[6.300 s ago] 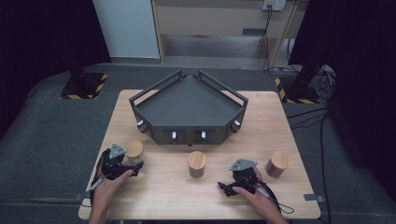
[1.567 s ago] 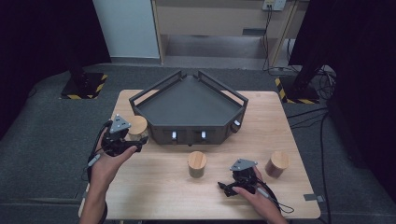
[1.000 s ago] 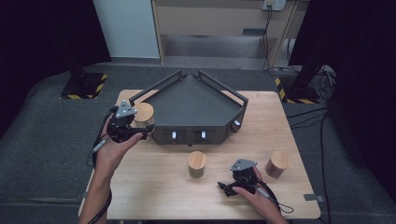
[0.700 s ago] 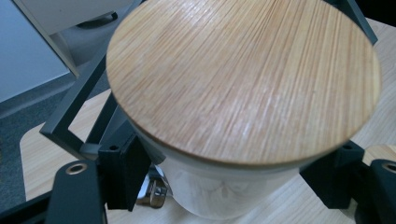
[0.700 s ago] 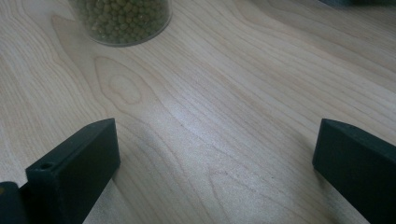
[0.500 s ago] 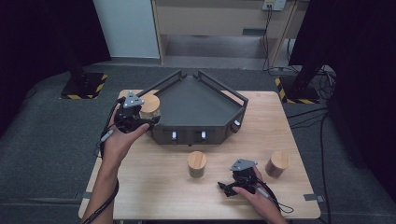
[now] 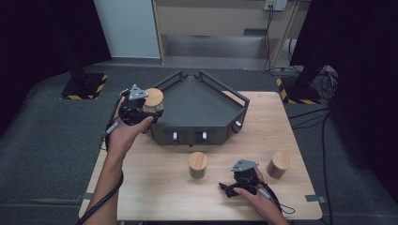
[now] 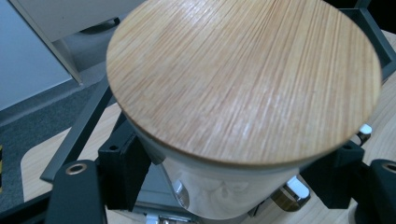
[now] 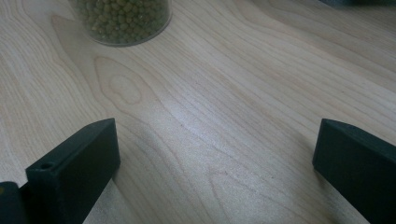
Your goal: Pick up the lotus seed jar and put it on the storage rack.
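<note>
My left gripper (image 7: 149, 111) is shut on a glass jar with a round wooden lid (image 7: 153, 99), held in the air over the left rim of the dark wedge-shaped tray (image 7: 199, 101). In the left gripper view the lid (image 8: 243, 79) looms close, and both black jaws press the jar's glass body from either side of my left gripper (image 8: 229, 186). My right gripper (image 7: 229, 189) rests on the table near the front right, open with nothing between its jaws (image 9: 215, 158). A jar of green beans (image 9: 121, 18) stands just ahead of it.
Two more wooden-lidded jars stand on the light wooden table (image 7: 150, 187): one in the middle (image 7: 197, 164), one at the right (image 7: 279, 164). The tray has raised black rails and a front wall (image 7: 187, 136). Dark floor and cables surround the table.
My left hand lifted the jar from the table's left side and carried it away from me and rightward to the tray's left rim. The right gripper stayed put.
</note>
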`<state>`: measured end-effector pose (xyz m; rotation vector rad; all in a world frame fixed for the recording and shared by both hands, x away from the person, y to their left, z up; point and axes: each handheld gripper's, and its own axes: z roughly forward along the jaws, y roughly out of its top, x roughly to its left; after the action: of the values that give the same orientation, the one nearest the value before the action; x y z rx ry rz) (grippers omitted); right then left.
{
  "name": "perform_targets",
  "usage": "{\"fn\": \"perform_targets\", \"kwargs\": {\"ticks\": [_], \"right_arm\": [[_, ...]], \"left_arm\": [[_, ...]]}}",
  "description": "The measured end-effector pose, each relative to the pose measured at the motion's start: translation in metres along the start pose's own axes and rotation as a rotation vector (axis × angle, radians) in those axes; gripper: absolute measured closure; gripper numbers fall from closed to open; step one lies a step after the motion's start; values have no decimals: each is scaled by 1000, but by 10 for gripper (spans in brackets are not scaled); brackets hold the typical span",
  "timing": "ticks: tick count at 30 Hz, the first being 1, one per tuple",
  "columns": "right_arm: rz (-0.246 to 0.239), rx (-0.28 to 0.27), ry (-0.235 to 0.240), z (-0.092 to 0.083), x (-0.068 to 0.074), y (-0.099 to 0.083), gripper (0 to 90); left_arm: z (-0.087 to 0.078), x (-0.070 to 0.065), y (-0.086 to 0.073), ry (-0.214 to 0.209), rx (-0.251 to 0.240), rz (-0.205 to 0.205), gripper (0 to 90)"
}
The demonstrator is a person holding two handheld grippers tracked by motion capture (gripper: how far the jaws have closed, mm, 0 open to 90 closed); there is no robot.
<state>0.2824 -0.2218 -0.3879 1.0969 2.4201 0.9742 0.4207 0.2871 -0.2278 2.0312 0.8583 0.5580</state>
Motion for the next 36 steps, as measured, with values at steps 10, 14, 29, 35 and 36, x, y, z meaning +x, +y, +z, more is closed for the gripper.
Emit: {"fn": "perform_targets", "kwargs": {"ticks": [10, 14, 29, 35, 36], "right_arm": [[0, 0, 0, 0, 0, 0, 9], [0, 0, 0, 0, 0, 0, 9], [-1, 0, 0, 0, 0, 0, 9], [-1, 0, 0, 0, 0, 0, 10], [-1, 0, 0, 0, 0, 0, 9]], "left_arm": [[10, 2, 9, -5, -4, 4, 242], [14, 2, 11, -7, -5, 3, 243], [31, 4, 20, -9, 7, 10, 243], [38, 7, 19, -11, 10, -3, 243], [39, 7, 19, -10, 13, -3, 243]]}}
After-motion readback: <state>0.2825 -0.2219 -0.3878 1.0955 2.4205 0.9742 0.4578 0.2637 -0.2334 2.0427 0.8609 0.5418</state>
